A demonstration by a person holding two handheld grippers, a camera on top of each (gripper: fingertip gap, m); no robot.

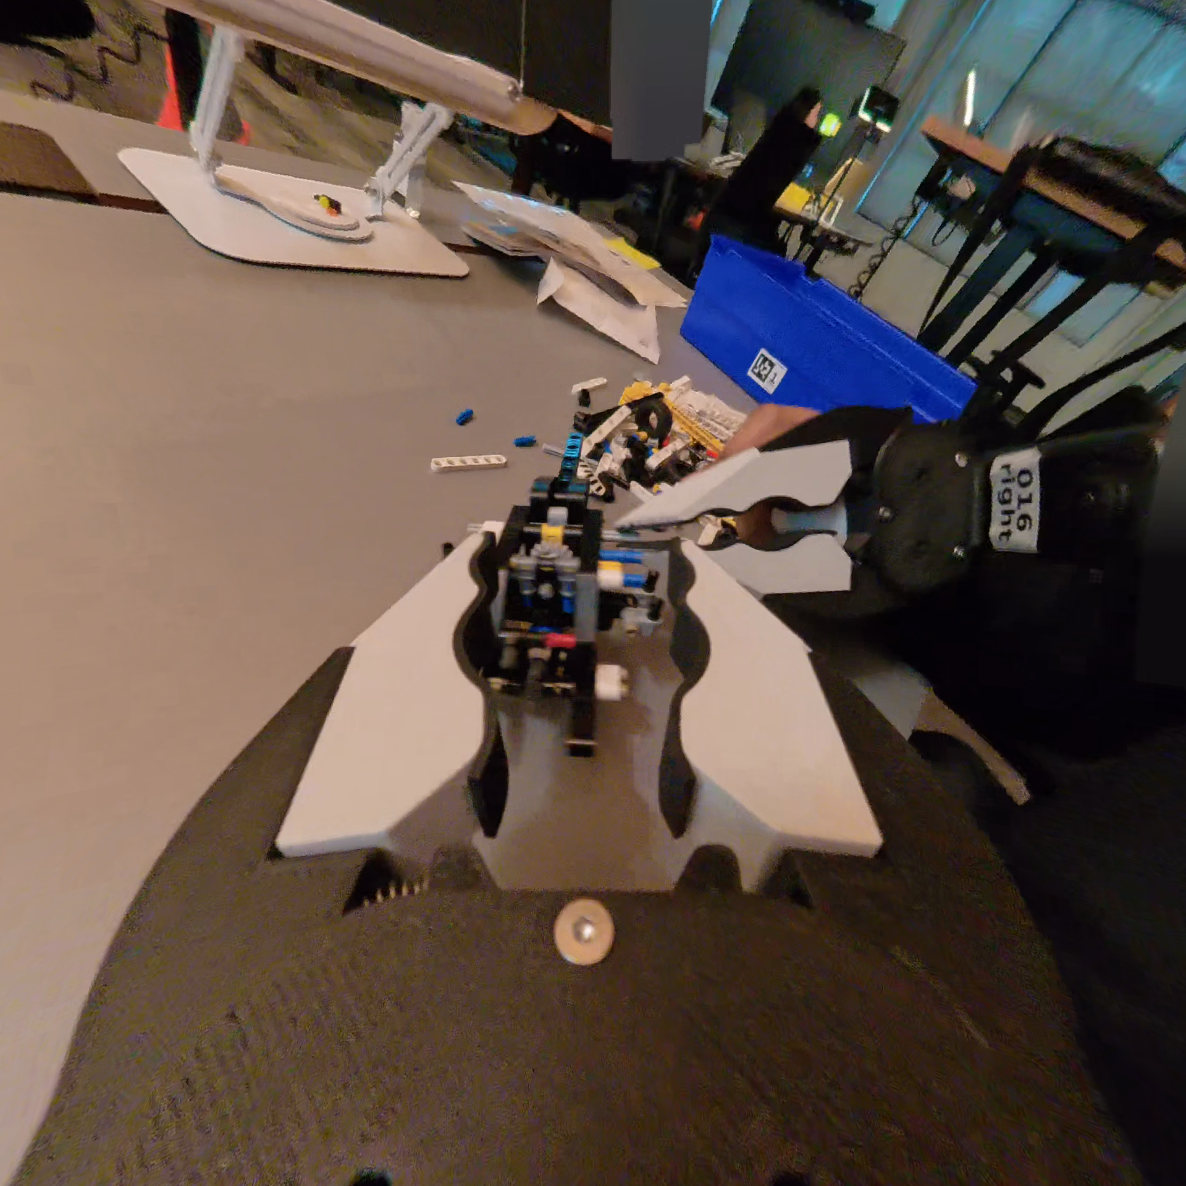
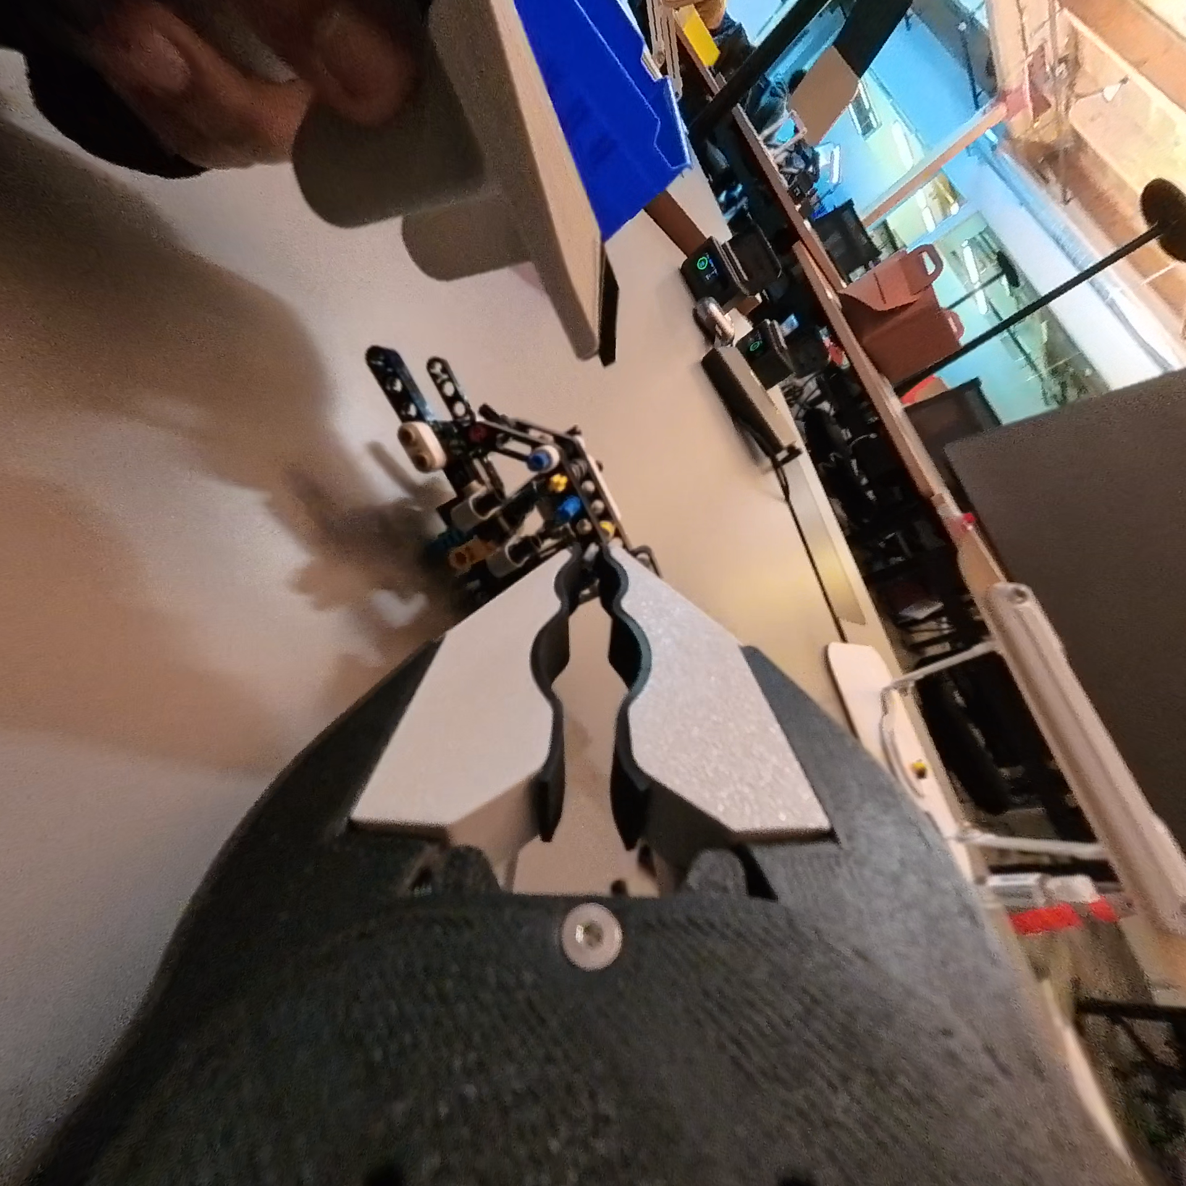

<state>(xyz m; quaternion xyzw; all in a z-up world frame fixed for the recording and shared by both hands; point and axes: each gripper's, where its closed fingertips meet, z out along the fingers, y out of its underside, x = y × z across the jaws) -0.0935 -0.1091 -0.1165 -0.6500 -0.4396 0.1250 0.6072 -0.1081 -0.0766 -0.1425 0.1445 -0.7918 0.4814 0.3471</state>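
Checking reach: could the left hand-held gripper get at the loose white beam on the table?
Probably not directly: the white beam lies ahead-left on bare table, but the black brick model stands between the left hand-held gripper's open fingers, blocking a grasp.

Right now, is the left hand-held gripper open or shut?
Open: its fingers stand wide apart around the black brick assembly, with a gap on the right.

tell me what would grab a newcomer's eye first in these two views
First, the black toy-brick assembly with blue, yellow and red pins, standing between the wide-open white fingers of the left gripper. Next, the right gripper coming in from the right, its white fingertips closed at a thin grey axle sticking out of the assembly's side. Behind them lie a pile of loose bricks and a bright blue plastic bin on the grey table.
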